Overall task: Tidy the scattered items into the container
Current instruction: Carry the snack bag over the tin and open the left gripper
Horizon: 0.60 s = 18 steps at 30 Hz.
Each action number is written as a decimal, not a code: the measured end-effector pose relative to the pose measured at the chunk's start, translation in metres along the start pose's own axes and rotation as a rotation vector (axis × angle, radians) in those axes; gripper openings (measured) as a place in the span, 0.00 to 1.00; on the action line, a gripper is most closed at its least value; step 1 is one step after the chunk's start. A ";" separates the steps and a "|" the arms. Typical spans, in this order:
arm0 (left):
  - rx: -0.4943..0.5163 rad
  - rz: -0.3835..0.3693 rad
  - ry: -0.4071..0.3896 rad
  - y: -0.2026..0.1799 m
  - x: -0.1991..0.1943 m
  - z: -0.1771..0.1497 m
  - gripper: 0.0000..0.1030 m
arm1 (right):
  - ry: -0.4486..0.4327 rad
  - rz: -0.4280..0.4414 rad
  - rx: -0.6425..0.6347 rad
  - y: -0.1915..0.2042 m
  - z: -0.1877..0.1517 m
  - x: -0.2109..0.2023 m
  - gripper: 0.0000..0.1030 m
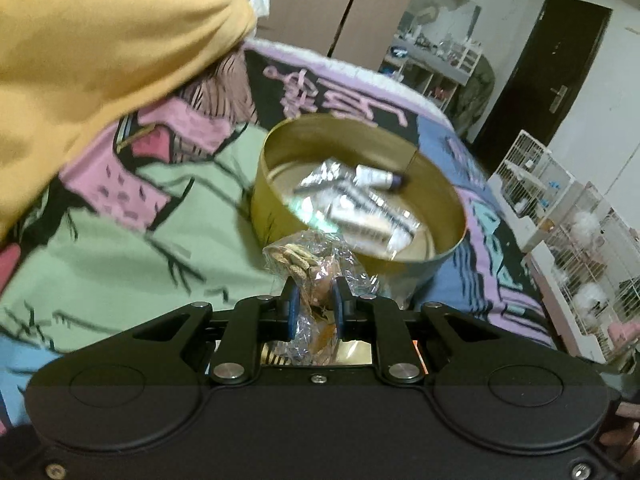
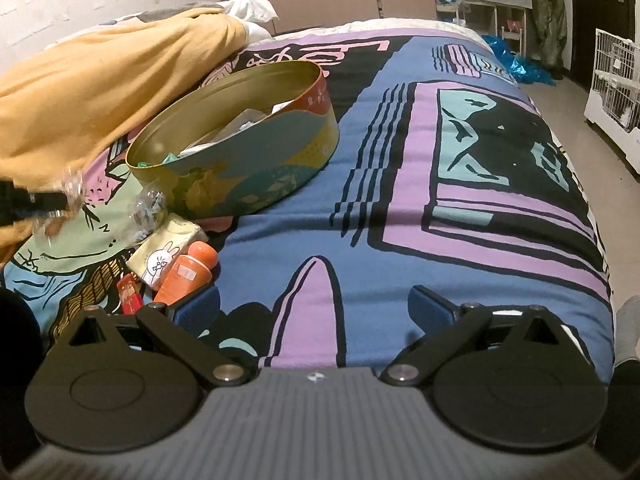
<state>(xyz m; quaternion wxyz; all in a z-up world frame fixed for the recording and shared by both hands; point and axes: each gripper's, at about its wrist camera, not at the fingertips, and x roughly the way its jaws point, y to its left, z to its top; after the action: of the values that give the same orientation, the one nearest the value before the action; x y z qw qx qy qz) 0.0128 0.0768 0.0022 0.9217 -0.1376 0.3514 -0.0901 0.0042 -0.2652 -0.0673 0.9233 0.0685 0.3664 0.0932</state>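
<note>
So the left gripper (image 1: 314,300) has its jaws pinched tight on a crinkly clear snack bag (image 1: 308,260), hanging just in front of the round gold tin (image 1: 276,160) on the bed (image 1: 120,240). Only that view looks down into the tin: a small tube (image 1: 376,178) and some blurry packets. The right wrist view shows the leftovers instead: tissue pack (image 2: 164,256), orange bottle (image 2: 188,276), red packet (image 2: 130,300), all beside the tin. The right gripper (image 2: 316,304) is wide open, holding nothing.

The bed's patterned blanket (image 2: 400,184) carries a round tin (image 2: 248,168), orange bottle (image 2: 188,276) and tissue pack (image 2: 164,256).
</note>
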 end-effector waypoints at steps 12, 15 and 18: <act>0.108 -0.033 -0.061 -0.046 -0.008 0.046 0.15 | -0.009 0.034 0.014 -0.001 0.000 0.000 1.00; 0.133 -0.033 -0.068 -0.056 -0.005 0.057 0.15 | -0.013 0.042 0.021 -0.002 0.000 -0.001 1.00; 0.156 -0.023 -0.069 -0.067 0.001 0.067 0.15 | -0.014 0.053 0.029 -0.003 0.001 -0.001 1.00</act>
<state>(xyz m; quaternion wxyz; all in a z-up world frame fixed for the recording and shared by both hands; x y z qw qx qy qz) 0.0540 0.0258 0.0709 0.9401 -0.0723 0.3097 -0.1228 0.0041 -0.2684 -0.0668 0.9219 0.0921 0.3593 0.1117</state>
